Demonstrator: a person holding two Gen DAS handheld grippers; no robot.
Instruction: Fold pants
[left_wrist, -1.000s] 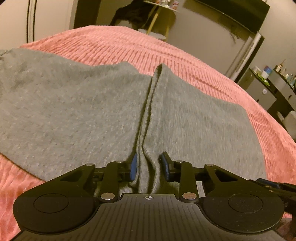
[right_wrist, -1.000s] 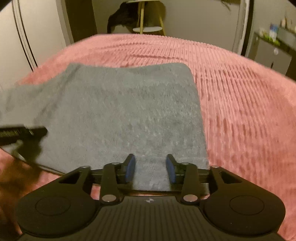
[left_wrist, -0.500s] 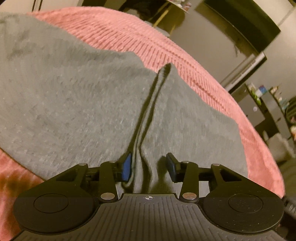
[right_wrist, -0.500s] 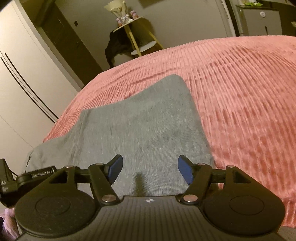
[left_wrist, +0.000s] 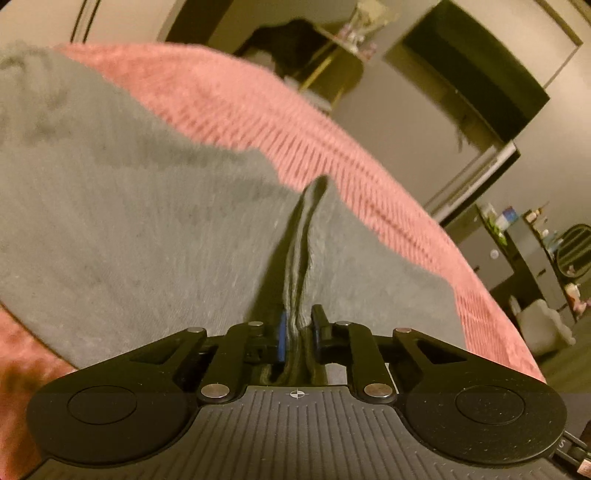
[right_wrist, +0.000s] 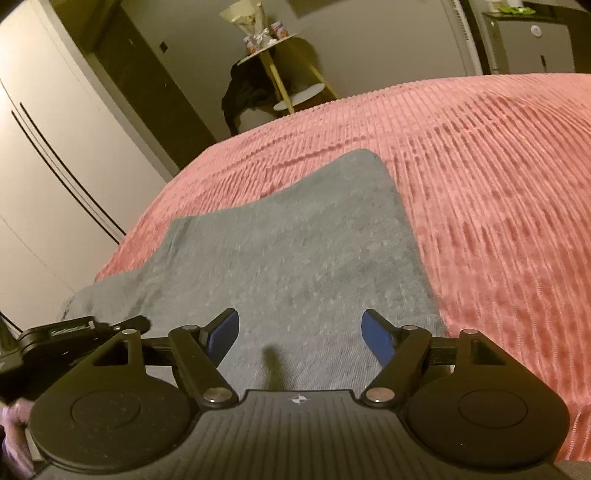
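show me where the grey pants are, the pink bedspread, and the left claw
grey pants (right_wrist: 295, 266), right wrist view, flat middle of the fabric.
pink bedspread (right_wrist: 498, 184), right wrist view, bare ribbed surface.
left claw (left_wrist: 297, 332), left wrist view, between fingertips pinching a fold.

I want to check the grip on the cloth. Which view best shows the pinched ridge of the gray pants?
The left wrist view: the pinched ridge runs up from the shut left hand-held gripper. The right wrist view shows only flat gray pants beyond the open right hand-held gripper.

A pink ribbed bedspread (right_wrist: 480, 177) covers the bed. Behind it a small round table (right_wrist: 269, 51) with yellow legs stands by a beige wall (right_wrist: 369, 44). White wardrobe doors (right_wrist: 40, 155) are at the left. The light is dim and warm.
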